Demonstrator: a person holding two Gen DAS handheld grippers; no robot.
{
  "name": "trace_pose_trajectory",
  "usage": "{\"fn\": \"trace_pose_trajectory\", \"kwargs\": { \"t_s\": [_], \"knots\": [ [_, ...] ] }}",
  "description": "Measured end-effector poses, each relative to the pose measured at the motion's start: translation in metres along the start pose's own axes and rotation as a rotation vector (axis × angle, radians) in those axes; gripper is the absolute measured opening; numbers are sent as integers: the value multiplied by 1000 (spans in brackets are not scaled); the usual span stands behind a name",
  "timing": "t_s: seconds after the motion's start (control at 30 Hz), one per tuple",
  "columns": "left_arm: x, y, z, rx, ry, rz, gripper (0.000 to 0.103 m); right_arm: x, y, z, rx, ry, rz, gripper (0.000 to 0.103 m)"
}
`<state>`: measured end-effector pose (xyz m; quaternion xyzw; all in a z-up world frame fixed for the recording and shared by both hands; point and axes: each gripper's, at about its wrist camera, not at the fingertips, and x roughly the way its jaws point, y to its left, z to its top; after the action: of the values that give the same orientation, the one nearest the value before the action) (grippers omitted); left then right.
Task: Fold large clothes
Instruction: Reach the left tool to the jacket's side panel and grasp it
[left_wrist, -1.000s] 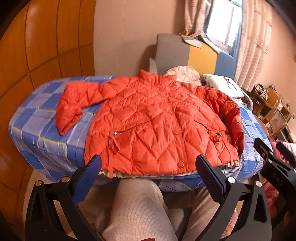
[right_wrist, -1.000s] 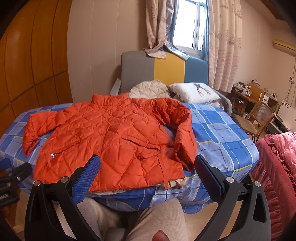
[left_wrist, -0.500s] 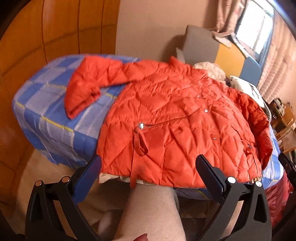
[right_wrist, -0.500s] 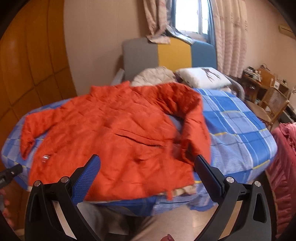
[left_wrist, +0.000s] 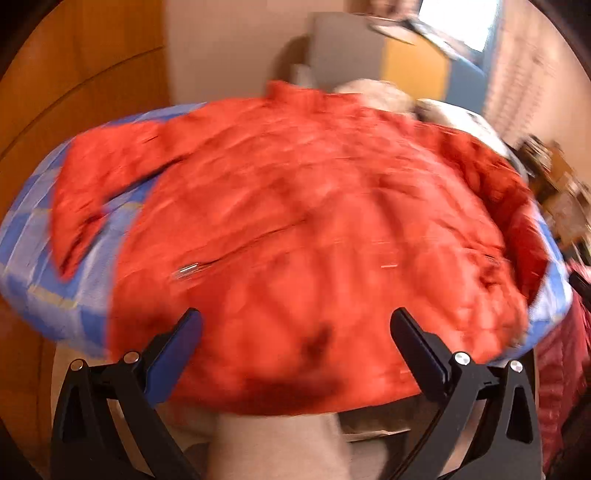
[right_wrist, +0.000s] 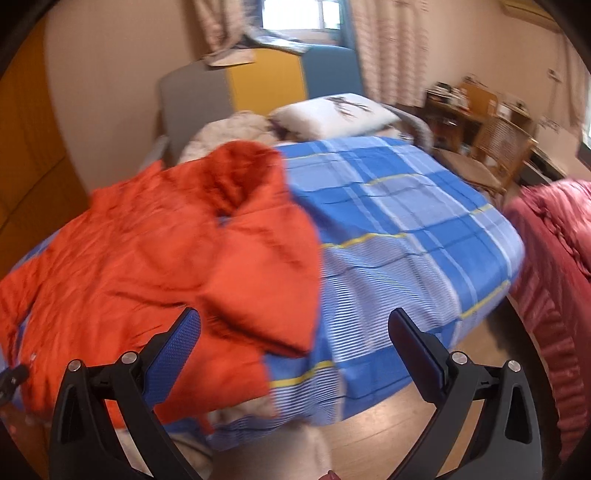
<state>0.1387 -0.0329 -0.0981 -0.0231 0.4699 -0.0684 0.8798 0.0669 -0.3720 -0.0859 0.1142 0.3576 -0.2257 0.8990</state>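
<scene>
An orange quilted jacket (left_wrist: 314, 229) lies spread front-up on a blue checked bed (left_wrist: 33, 258). Its one sleeve stretches to the left; the other sleeve (right_wrist: 258, 266) is folded in over the body. My left gripper (left_wrist: 295, 347) is open and empty, just above the jacket's near hem. My right gripper (right_wrist: 293, 345) is open and empty, over the end of the folded sleeve and the bare blue sheet (right_wrist: 406, 229). The left wrist view is blurred.
A grey, yellow and blue headboard (right_wrist: 258, 81), a white pillow (right_wrist: 336, 114) and a beige garment (right_wrist: 229, 129) are at the far end. A red quilted cover (right_wrist: 554, 277) is at the right. A wicker chair (right_wrist: 498, 147) and desk stand beyond. My leg (left_wrist: 280, 446) is below.
Both grippers have moved forward toward the bed. The left one now sits close over the jacket's hem; the right one has swung right, toward the folded sleeve and bare sheet. Both stay open.
</scene>
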Motion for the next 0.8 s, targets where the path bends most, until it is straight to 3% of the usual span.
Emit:
{"fn": "trace_pose_trajectory", "kwargs": {
  "t_s": [0.2,0.43,0.57,0.7,0.8],
  "knots": [
    [4,-78,23,153,-19,-109,101,33,-34,8,14,36,-235,100],
    [4,-165,48,225,-56,-308,99,56,-45,7,13,69,-285,100],
    [21,-213,58,268,-14,-424,87,65,-44,10,-22,70,-328,100],
    [44,-243,58,289,52,-463,79,73,-57,10,10,88,-341,100],
    [62,-261,54,307,102,-478,65,78,-66,9,43,107,-331,100]
  ]
}}
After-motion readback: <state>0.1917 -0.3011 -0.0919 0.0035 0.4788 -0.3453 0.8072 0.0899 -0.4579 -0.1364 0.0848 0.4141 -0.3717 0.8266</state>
